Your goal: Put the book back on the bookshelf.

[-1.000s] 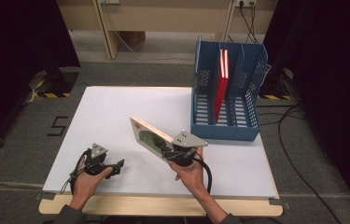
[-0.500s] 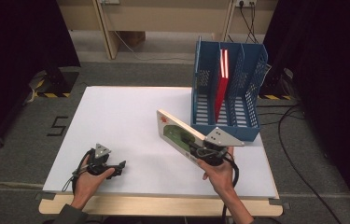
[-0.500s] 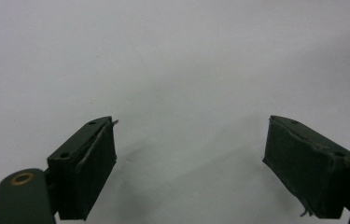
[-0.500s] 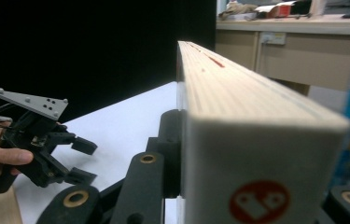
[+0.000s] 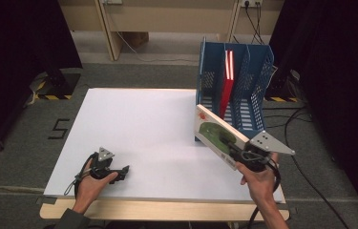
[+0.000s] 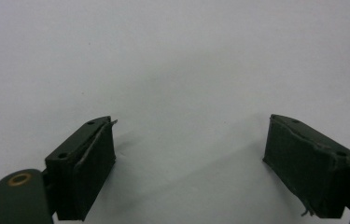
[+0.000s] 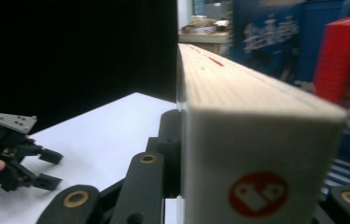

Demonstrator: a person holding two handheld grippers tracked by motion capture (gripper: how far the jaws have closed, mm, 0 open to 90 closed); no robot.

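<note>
Thick cream-edged book with a green cover [image 5: 217,136], lifted on edge above the white table [image 5: 143,124] at near right, pinched by the right gripper [image 5: 234,149], just before the blue mesh file rack [image 5: 257,90] holding a red book [image 5: 227,81]; left gripper [image 5: 121,172], jaws spread and empty, rests near left

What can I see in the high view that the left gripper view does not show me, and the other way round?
High view alone: the right gripper shut on a book, held tilted in front of the blue file rack, where a red book stands in a middle slot; also the person's left hand and the floor. Left gripper view alone: a close look at the left gripper's two black pads, wide apart with nothing between them. Shared: the white table surface and the left gripper itself.
</note>
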